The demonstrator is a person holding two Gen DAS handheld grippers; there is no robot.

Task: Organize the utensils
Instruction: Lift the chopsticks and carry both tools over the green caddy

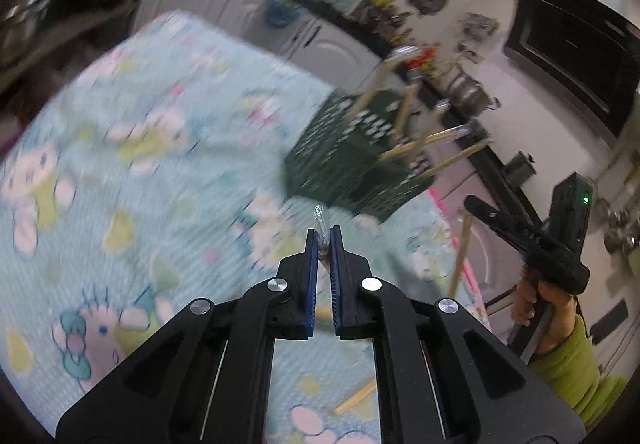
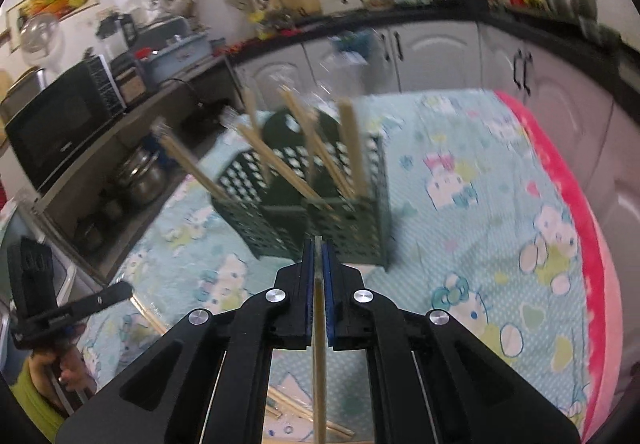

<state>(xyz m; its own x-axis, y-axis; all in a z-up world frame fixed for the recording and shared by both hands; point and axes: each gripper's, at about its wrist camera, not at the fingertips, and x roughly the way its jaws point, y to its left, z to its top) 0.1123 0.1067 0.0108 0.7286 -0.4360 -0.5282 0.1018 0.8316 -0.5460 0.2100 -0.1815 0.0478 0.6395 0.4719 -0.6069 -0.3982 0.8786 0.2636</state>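
A dark green perforated basket [image 1: 352,164] [image 2: 320,204] stands on the table with several wooden chopsticks [image 1: 404,150] [image 2: 276,160] leaning out of it. My left gripper [image 1: 324,234] is shut on a chopstick in a clear wrapper [image 1: 320,216], whose plastic tip pokes out past the pads. Above the cloth, my right gripper [image 2: 318,244] is shut on a bare wooden chopstick [image 2: 319,344] that hangs down between its fingers. It also shows at the right of the left wrist view, held by a hand [image 1: 540,304]. Both grippers hover in front of the basket.
A light blue cartoon-print cloth [image 1: 140,164] [image 2: 480,244] with a pink border [image 2: 568,204] covers the table. Loose chopsticks lie on it near me [image 1: 356,398] [image 2: 304,412]. A microwave [image 2: 60,124], pots [image 2: 140,176] and white cabinets [image 2: 440,52] surround the table.
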